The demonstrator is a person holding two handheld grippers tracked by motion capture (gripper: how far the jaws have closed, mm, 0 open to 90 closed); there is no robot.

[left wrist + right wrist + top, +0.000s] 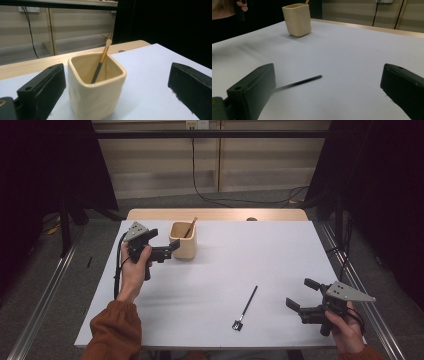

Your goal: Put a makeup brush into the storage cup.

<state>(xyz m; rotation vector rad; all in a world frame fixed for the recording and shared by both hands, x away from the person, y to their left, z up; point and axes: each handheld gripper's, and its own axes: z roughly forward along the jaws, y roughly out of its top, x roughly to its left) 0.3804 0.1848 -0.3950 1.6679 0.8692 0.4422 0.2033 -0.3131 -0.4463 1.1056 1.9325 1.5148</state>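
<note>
A: Left claw (172, 248)?

B: Spread wide, gripping nothing. Held at about 10 o'clock on the counter (280, 250), jaws pointing toward the cup (183, 240). Seen along the left gripper view, cup (96, 85) between the two jaws, closer to the left one; contact hard to tell.

A: Inside the cup?

B: One brush (101, 61), orange upper handle, dark lower part, pale tip up, leaning toward the far corner. From above, just the orange end (191, 227) poking past the rim.

A: Right claw (303, 295)?

B: Also wide open, empty. Down at about 4 o'clock, near the counter's front edge, aimed toward 9.

A: Second brush?

B: Black one (246, 307), flat on the counter at about 5 o'clock, well apart from the cup, head end toward the front edge, handle angled up toward 1. Just left of the right claw, not touched. In the right gripper view, thin black handle (299, 82) running out from behind the left jaw.
</note>
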